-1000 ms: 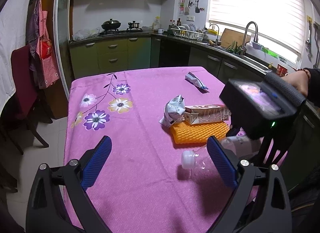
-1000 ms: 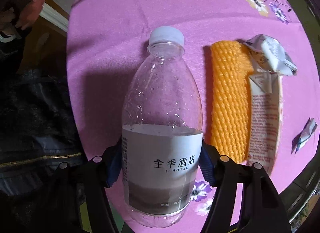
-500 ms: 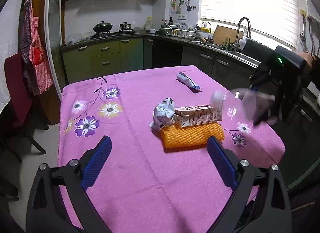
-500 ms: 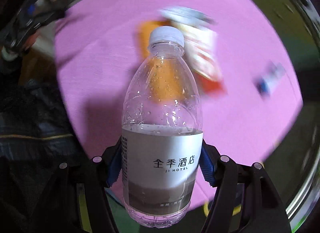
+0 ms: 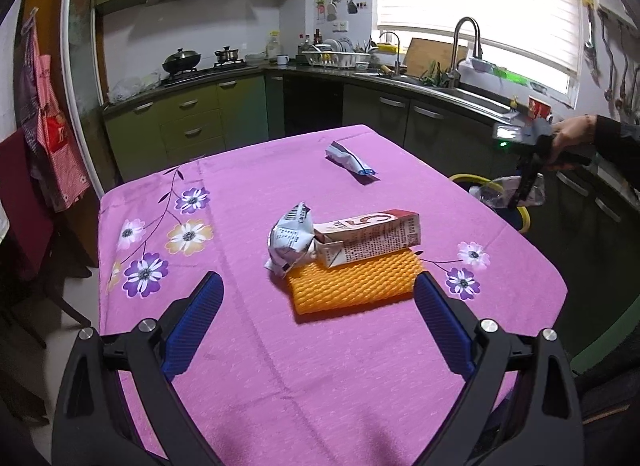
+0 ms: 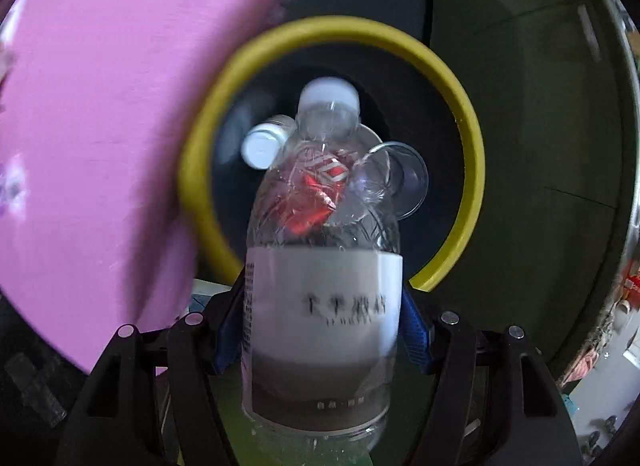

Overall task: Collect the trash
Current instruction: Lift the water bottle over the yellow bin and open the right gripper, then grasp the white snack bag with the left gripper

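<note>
Since 1 second ago, the right gripper has carried the clear bottle off the pink table to hang cap-down over the yellow-rimmed bin. Left to right: the left gripper hovers empty, jaws wide, above 4 leftover scraps; the right one clamps the bottle's label. Best to release only once centred inside the rim.

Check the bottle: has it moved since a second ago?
Yes. The bottle, clamped in the right gripper, has left the pink table and now hangs cap-down over the yellow-rimmed bin beside it.
</note>
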Available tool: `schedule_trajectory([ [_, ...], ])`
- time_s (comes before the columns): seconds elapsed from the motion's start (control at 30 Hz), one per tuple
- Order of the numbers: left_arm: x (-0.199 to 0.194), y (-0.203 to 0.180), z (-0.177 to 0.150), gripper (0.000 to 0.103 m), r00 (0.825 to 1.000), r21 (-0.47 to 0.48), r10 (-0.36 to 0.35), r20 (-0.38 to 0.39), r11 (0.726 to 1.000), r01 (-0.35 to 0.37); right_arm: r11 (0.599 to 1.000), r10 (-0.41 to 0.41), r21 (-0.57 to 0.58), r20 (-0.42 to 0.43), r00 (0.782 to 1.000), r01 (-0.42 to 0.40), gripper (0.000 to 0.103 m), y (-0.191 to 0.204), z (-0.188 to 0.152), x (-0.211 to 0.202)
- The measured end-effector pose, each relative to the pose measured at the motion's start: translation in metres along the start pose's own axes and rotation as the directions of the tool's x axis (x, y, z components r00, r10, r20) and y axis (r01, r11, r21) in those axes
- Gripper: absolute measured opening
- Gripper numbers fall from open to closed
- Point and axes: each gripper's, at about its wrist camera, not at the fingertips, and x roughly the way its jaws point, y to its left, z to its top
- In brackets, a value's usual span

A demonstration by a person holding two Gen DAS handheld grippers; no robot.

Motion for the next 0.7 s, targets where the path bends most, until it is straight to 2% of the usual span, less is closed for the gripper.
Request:
schedule_trajectory([
  [0.13, 0.004, -0.005, 0.003, 0.091, 1.000, 0.011, -0.002, -0.010, 1.000, 0.002, 0.999, 0.026, 0.042, 0.031, 0.999, -0.027, 0.066, -0.013, 0.027, 0.018],
  [0.2, 0.006, -0.009, 0.003, 0.091, 1.000, 0.024, -0.003, -0.017, 1.000, 0.003, 0.998, 0.039, 0.058, 0.030, 0.999, -0.041, 0.075, -0.022, 0.032, 0.024],
  [0.27, 0.008, -0.012, 0.003, 0.091, 1.000, 0.041, -0.009, -0.023, 0.999, 0.010, 0.997, 0.026, 0.072, 0.048, 0.999, -0.029, 0.076, -0.025, 0.031, 0.024],
  [0.5, 0.034, -0.016, 0.003, 0.091, 0.996, 0.063, -0.052, -0.076, 0.996, 0.056, 0.995, 0.040, 0.084, 0.193, 0.980, -0.057, 0.076, -0.008, -0.016, -0.018],
  [0.63, 0.059, -0.018, 0.009, 0.091, 0.989, 0.100, -0.101, -0.112, 0.989, 0.113, 0.997, 0.058, 0.038, 0.304, 0.951, -0.073, 0.076, 0.019, -0.040, -0.046],
  [0.7, 0.069, -0.018, 0.014, 0.091, 0.987, 0.121, -0.109, -0.121, 0.985, 0.124, 0.997, 0.065, 0.008, 0.341, 0.938, -0.072, 0.076, 0.027, -0.040, -0.051],
])
